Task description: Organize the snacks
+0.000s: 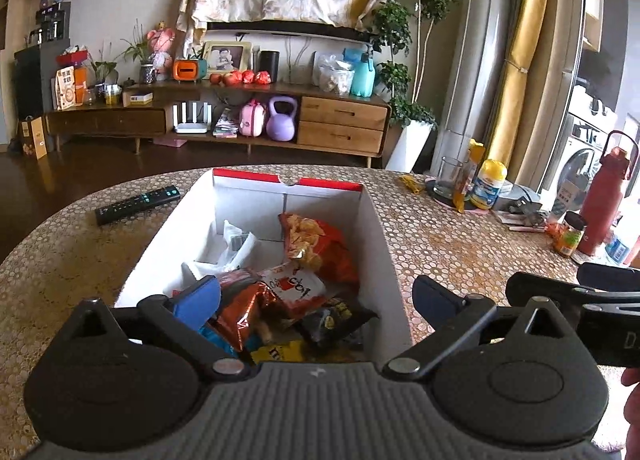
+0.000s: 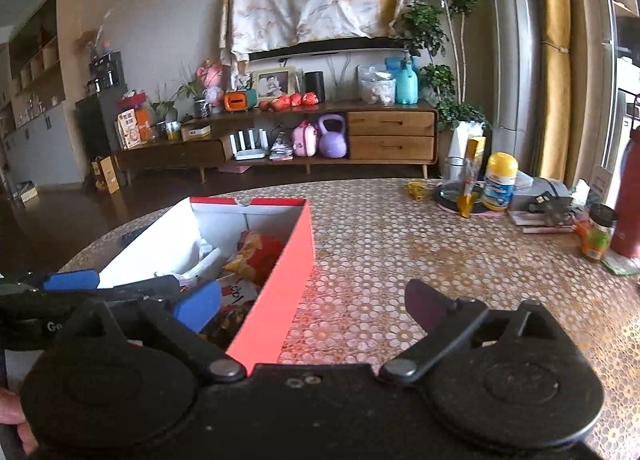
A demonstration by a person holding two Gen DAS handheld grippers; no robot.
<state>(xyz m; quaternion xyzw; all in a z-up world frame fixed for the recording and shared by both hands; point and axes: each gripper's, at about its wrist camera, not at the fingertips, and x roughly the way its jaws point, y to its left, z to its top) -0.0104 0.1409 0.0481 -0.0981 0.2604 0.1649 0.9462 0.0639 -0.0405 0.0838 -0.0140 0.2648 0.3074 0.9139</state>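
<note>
The left gripper (image 1: 316, 296) hangs nearest the lens, its 2 blue-padded fingers (image 1: 198, 300) spread wide with nothing between them, released. Just beyond and below its fingertips sits the box (image 1: 384, 244), white inside and red outside, open at the top on the table (image 1: 472, 244). The snacks lie heaped in the box's near half: an orange chip bag (image 1: 316, 244) leaning on the right wall, a red-and-white packet (image 1: 296, 288) in front of it, a dark bag (image 1: 332, 320), a copper-orange bag (image 1: 240, 316) and a yellow packet (image 1: 280, 352) closest to the gripper. White wrapping (image 1: 236, 248) fills the far left corner.

The right gripper (image 2: 316, 306) is likewise released, jaws wide and empty; its left finger (image 2: 198, 306) hangs over the box's interior, its right finger over bare table, so the red side wall (image 2: 280, 292) stands between them.

Left of the box lies a black remote (image 1: 136, 203). To the far right stand a glass (image 1: 446, 177), a yellow-capped bottle (image 1: 490, 183), a small jar (image 1: 570, 234) and a red flask (image 1: 604, 199), all well apart from the box. Open tabletop stretches right of the box up to the table's curved far edge.
</note>
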